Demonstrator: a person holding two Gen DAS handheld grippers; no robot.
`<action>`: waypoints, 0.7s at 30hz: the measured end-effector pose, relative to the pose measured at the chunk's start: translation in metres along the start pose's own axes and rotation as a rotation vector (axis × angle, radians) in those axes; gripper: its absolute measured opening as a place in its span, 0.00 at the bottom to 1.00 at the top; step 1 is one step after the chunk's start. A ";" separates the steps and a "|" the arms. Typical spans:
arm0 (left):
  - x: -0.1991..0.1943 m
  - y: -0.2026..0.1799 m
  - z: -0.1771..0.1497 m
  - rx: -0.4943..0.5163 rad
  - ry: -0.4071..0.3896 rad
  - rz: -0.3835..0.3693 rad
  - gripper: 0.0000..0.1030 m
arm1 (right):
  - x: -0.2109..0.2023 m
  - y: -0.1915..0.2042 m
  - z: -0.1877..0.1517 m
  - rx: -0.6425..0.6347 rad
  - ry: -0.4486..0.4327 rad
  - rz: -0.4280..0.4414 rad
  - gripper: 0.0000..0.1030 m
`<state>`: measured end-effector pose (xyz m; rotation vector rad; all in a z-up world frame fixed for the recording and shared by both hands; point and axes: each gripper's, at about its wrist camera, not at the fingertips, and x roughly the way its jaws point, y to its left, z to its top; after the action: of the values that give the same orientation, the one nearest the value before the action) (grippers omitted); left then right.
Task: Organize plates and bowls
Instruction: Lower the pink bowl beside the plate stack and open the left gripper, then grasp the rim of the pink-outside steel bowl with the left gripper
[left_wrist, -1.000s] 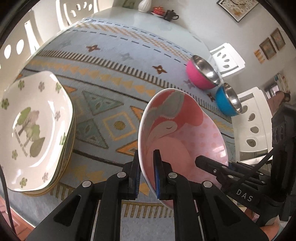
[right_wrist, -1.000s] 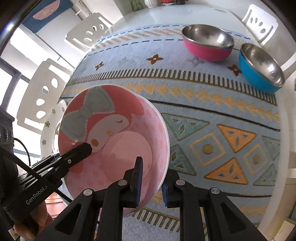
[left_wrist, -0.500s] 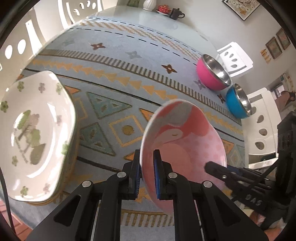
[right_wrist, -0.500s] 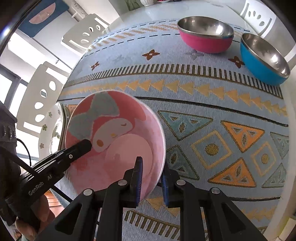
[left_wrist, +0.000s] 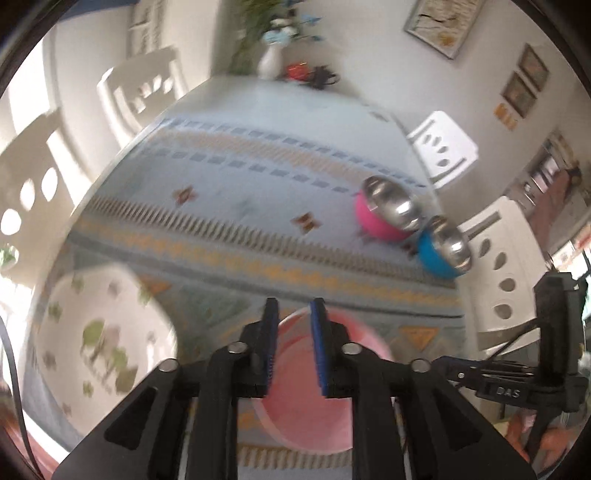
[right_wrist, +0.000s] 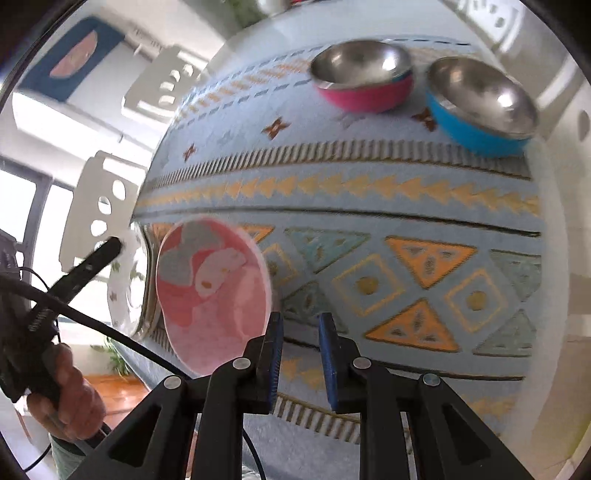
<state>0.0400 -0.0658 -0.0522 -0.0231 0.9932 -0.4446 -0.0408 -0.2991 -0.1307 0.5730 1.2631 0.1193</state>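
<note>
Since the earlier frames both claws have let go of the pink plate (right_wrist: 214, 295): each was clamped on its rim, and now the left claw (left_wrist: 293, 347) and the right claw (right_wrist: 301, 354) stand released, jaws parted with nothing between them.

Left to right in the right wrist view: the white flowered plate stack (right_wrist: 123, 280) sits at the left edge of the frame, the pink plate lies just beside it on the patterned cloth (right_wrist: 406, 221) of the worktop, and the pink bowl (right_wrist: 364, 81) and blue bowl (right_wrist: 480, 107) stand side by side at upper right, well apart from the plates.

Risks, as a judgement:
- The pink plate lies near the worktop's near edge; a nudge from a withdrawing claw could push it off.
- Both views are motion-blurred; fast re-approach could strike the plate stack.
- The steel-lined bowls may slip in a rim grasp.
</note>
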 end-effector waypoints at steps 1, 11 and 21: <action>0.002 -0.009 0.008 0.015 0.001 -0.015 0.28 | -0.006 -0.012 0.004 0.042 -0.018 0.006 0.25; 0.055 -0.079 0.071 0.064 0.091 -0.154 0.53 | -0.043 -0.082 0.038 0.304 -0.156 0.072 0.48; 0.146 -0.080 0.113 -0.072 0.210 -0.135 0.54 | -0.051 -0.063 0.136 0.150 -0.263 0.049 0.48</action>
<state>0.1713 -0.2139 -0.0900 -0.1109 1.2185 -0.5423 0.0540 -0.4196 -0.0909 0.7249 1.0072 -0.0106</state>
